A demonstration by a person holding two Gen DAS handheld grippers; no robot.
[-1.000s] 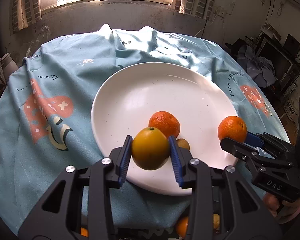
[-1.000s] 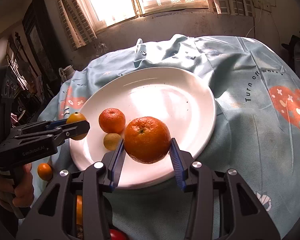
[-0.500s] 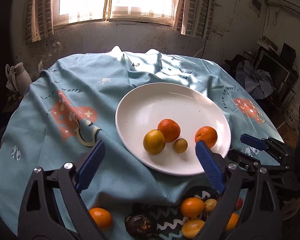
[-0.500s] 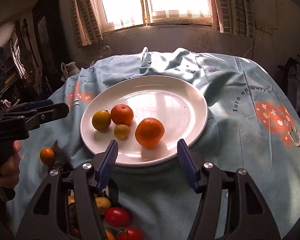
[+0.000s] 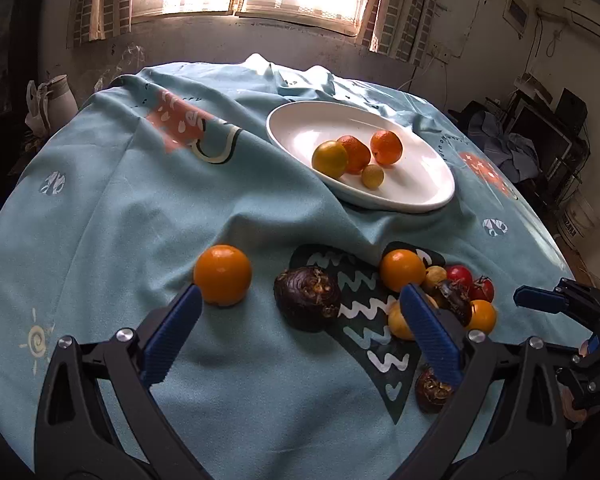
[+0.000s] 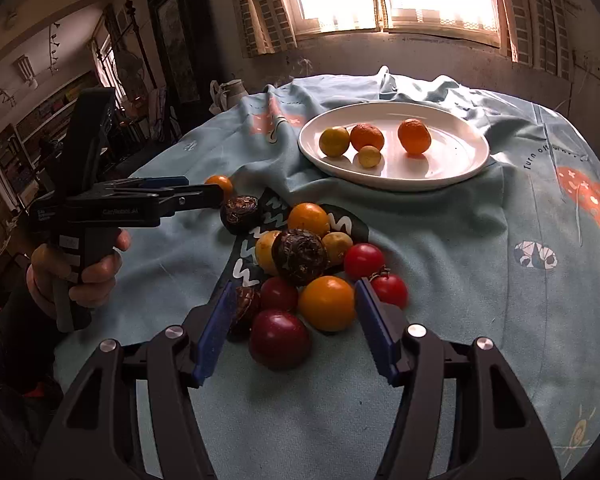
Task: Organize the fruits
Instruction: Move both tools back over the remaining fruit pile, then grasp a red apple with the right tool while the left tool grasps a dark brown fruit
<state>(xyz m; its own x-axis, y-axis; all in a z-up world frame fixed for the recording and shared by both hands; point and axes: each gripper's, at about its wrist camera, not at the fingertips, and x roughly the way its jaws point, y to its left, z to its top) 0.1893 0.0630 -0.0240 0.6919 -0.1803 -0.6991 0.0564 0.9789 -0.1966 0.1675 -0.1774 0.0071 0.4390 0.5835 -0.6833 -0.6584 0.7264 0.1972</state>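
A white plate [image 5: 424, 196] [image 6: 460, 168] at the far side holds several citrus fruits: a yellow one [image 5: 329, 159], two oranges [image 5: 386, 147] [image 6: 367, 136] and a small yellow one [image 6: 369, 156]. My left gripper [image 5: 298, 322] is open and empty, above a lone orange [image 5: 222, 274] and a dark round fruit [image 5: 307, 298]. My right gripper [image 6: 294, 316] is open and empty, its jaws either side of an orange-yellow fruit [image 6: 327, 302] and a dark red one [image 6: 280, 338] in a pile of fruits.
The pile [image 6: 312, 256] lies on the blue tablecloth [image 5: 120, 208] near the front edge, with red tomatoes [image 6: 363, 261] and dark fruits [image 6: 299, 256]. A white jug [image 5: 62, 96] stands beyond the table's left edge. Cluttered furniture [image 5: 540, 148] stands at the right.
Both grippers opened and left their fruits on the plate. Both have since pulled back toward the near edge and now hang over the loose fruits.
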